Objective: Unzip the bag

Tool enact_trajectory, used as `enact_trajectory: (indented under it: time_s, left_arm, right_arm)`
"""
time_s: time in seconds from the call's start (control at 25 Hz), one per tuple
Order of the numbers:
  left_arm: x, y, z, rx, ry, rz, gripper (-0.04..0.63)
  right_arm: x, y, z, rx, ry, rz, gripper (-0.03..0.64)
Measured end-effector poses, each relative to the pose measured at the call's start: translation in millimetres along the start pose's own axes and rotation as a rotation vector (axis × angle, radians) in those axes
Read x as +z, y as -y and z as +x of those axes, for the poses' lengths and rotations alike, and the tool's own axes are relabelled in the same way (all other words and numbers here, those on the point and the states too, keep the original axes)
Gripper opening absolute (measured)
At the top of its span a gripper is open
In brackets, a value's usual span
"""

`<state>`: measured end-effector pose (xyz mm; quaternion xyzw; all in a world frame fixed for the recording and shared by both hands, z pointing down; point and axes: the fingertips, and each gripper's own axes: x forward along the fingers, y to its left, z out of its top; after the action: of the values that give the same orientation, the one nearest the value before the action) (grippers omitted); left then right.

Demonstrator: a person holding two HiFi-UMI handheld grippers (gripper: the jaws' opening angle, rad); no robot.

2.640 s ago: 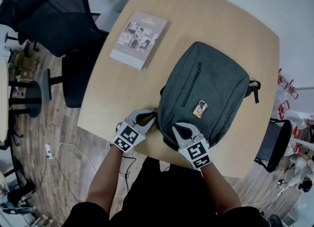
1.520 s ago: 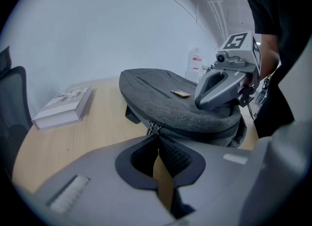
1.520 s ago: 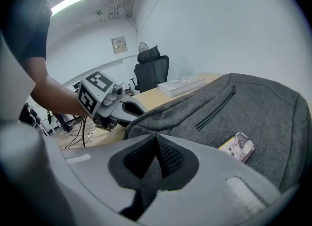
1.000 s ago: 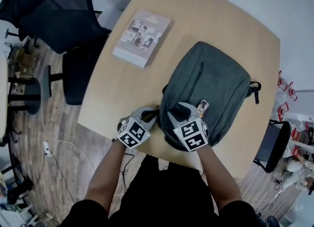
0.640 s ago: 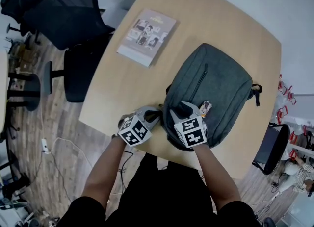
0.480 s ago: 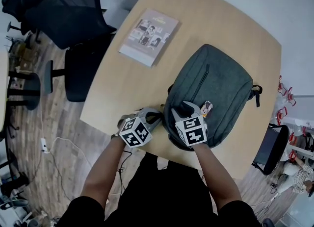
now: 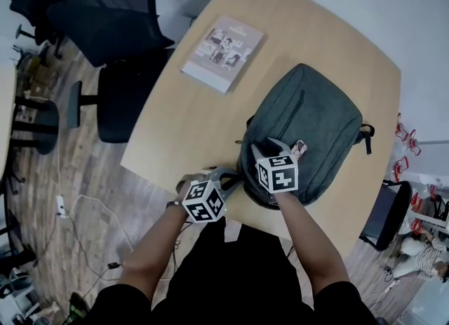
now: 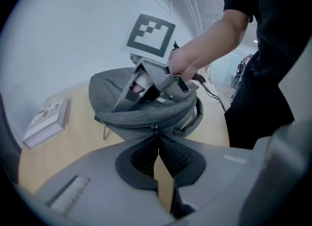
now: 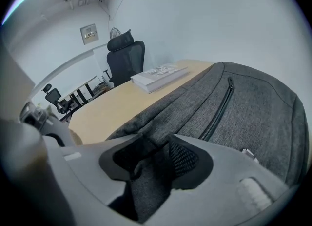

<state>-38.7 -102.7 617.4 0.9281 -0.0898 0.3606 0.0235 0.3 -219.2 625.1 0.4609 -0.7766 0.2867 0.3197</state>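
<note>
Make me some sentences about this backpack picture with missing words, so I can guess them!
1. The grey backpack lies on a wooden ___.
2. Next to the backpack, not touching it, lies a ___.
3. The zipper pull is pinched by the gripper in the person's ___ hand.

Missing words: table; book; left (that is the left gripper, its jaws shut on the pull).
</note>
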Motion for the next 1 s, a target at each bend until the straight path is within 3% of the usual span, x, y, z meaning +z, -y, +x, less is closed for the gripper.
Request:
enact_trajectory:
  time_s: [0.24,0.48,0.6,0.68,0.8,0.92,1.0]
  left_arm:
    - [4,26,-1,0.024,0.026,-0.041,0.028]
    - [4,24,-2,0.068,0.005,-0.070,0.028]
    - [4,23,-2,0.109,-0.013,-0.123,0.028]
    - [2,22,-3,0.142,-0.015,-0.178,0.026]
    - [0,24,-4,0.185,-0.021,-0.238,0.026]
    - [-1,24,-5,0.232,-0.036,-0.263,0.026]
    - [-2,23,-5,0.260,-0.044,-0.283,0.026]
  right_arm:
    - [14,3,9,-0.056,0.042,0.083,0.163]
    - [19,3,13,-0.034,0.056,0.114,0.161]
    - [18,5,11,0.001,0.050,0.106,0.159]
    - [18,2,8,0.085,0.040,0.084,0.164]
    - [21,-18,-18,0.327,0.064,-0.002,0.199]
    - [11,-35,-73,0.491,0.127,-0.242,0.199]
    - [-20,-42,-109,0.605,0.089,-0.417,0.199]
